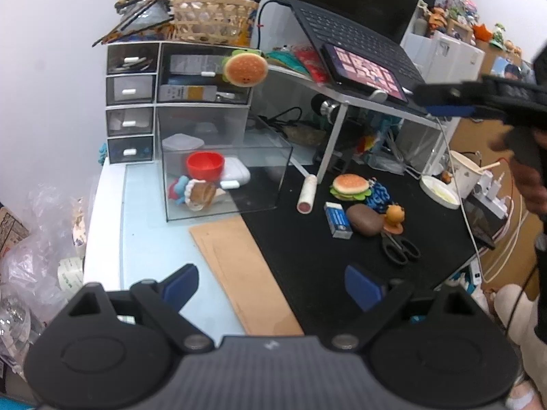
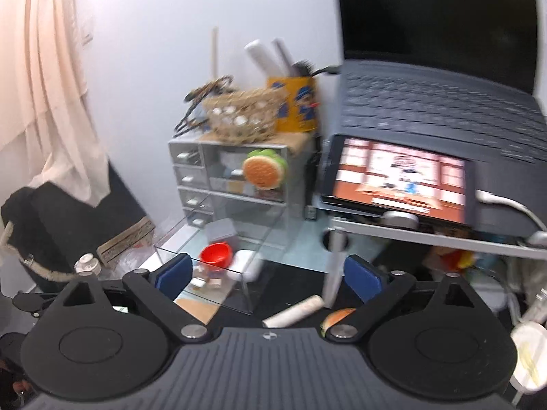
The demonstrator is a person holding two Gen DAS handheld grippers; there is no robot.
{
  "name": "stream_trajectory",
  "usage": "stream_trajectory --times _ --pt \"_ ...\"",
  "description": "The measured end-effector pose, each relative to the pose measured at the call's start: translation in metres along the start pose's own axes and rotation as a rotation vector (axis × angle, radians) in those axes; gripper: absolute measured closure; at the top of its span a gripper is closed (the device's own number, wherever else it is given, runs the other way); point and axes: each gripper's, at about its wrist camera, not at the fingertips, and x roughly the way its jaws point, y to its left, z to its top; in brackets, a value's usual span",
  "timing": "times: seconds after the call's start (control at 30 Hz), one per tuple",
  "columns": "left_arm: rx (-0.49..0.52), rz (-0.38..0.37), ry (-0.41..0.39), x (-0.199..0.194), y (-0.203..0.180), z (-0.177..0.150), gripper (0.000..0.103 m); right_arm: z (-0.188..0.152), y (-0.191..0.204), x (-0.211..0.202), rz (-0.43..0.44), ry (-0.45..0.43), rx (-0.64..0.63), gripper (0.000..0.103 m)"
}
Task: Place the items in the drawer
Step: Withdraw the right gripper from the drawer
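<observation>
At 11 o'clock from left hand-held gripper [image 1: 270,285]: open drawer [image 1: 222,174] on surface | burger toy [image 1: 350,186] at 1 o'clock, nearer right hand-held gripper [image 2: 266,278] | both spread, empty

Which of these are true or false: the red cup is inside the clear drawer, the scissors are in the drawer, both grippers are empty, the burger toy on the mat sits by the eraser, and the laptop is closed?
1. The red cup is inside the clear drawer. True.
2. The scissors are in the drawer. False: they lie on the black mat, outside it.
3. The left gripper and the right gripper are both open and empty. True.
4. The burger toy lies on the mat near the eraser. True.
5. The laptop is closed. False: it is open on the stand, keyboard showing.
</observation>
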Motion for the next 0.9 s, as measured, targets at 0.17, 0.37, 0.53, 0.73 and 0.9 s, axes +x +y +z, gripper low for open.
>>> stream_trajectory --times 0.17,0.37,0.53,0.73,0.9 --pt "0.025 0.009 -0.005 -0.001 -0.006 0.004 0.009 -0.024 -0.014 -0.024 -0.033 -0.043 0.059 0.003" --pt "0.049 -0.02 0.01 0.005 -0.011 0.004 0.009 -0.053 -0.032 -0.054 -0.073 -0.095 0.13 0.003" --pt "0.072 -0.031 0.016 0.006 -0.016 0.008 0.009 -0.089 -0.035 -0.066 -0.107 -0.12 0.175 0.003" --pt "0.083 0.007 -0.014 0.005 -0.017 0.014 0.009 -0.122 -0.037 -0.073 -0.116 -0.136 0.202 0.0" --pt "0.101 0.047 -0.012 0.01 -0.021 0.016 0.009 -0.13 -0.032 -0.069 -0.078 -0.178 0.181 0.0"
